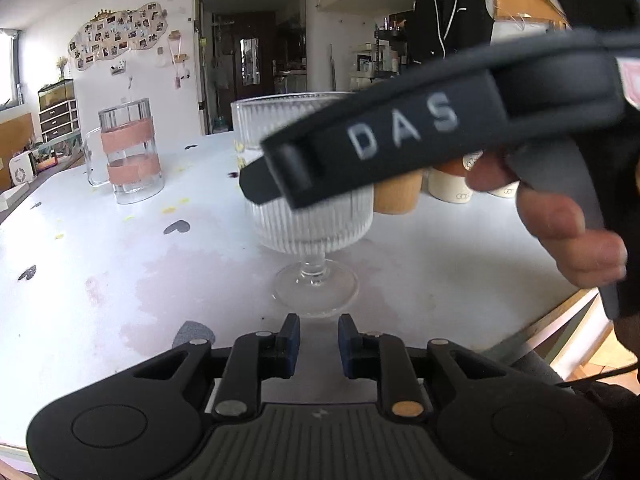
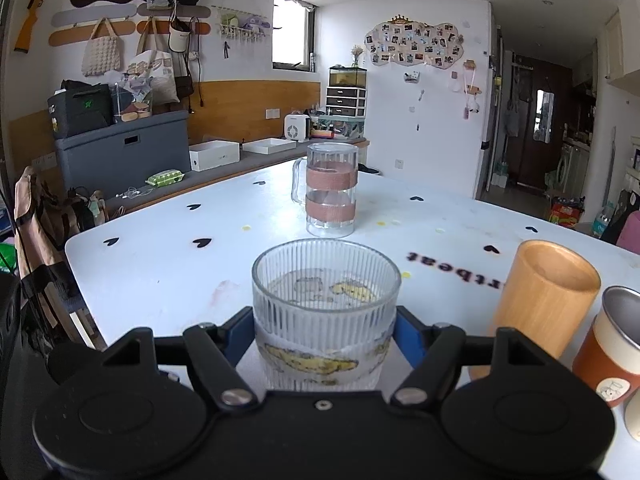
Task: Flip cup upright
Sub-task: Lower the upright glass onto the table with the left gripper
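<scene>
A ribbed glass goblet stands upright on its stem and foot on the white table. In the right wrist view the goblet sits between my right gripper's blue fingers, which press its bowl on both sides; its rim faces up. The right gripper crosses the left wrist view in front of the bowl, with a hand on its handle. My left gripper is low in front of the goblet's foot, its blue pads a small gap apart with nothing between them.
A glass pitcher with pink bands stands at the far left of the table, also in the right wrist view. A wooden cup and an orange-banded steel cup stand just right of the goblet. The table's edge runs at near right.
</scene>
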### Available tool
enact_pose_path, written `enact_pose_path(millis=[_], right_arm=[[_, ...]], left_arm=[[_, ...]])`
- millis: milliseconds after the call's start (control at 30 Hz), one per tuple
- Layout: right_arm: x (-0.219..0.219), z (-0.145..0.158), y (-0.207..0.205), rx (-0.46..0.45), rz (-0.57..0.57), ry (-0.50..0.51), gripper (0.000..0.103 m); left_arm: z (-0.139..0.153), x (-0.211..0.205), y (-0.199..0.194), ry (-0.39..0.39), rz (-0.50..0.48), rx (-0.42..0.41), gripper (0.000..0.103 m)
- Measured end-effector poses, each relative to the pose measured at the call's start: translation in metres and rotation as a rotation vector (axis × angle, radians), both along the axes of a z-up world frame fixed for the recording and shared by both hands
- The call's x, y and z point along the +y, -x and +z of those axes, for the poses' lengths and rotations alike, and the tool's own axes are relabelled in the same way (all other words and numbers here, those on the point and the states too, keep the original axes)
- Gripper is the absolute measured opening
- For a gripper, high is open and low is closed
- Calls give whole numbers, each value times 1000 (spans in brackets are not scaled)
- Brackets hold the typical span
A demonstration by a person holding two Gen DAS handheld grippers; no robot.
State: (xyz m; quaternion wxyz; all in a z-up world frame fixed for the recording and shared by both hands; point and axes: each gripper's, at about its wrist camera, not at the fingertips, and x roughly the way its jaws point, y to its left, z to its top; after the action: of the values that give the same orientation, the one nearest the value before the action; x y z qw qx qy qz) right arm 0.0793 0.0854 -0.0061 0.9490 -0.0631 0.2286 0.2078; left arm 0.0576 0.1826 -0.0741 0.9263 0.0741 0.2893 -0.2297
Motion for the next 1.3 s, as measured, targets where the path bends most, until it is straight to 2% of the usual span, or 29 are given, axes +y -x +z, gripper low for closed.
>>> enact_pose_path(millis=[233,400,767,1000,1300], right_arm=[[5,-2,7,-28,-4,30,74],[-4,-6,-11,-42,-52,13,74],[-9,-10,-58,-66,-178,18,74],[-12,-14,-72,-89,-233,21,74],[-12,-15,-74,-92,-243,21,74]], left_arm=[[-1,0,-24,59,23,6,25],[-1,2,-54,126,6,26,25],[-6,-13,-106,161,3,14,25],[-6,-15,-115,186,-13,36,25],[-8,-15,-114,188,-7,33,26]])
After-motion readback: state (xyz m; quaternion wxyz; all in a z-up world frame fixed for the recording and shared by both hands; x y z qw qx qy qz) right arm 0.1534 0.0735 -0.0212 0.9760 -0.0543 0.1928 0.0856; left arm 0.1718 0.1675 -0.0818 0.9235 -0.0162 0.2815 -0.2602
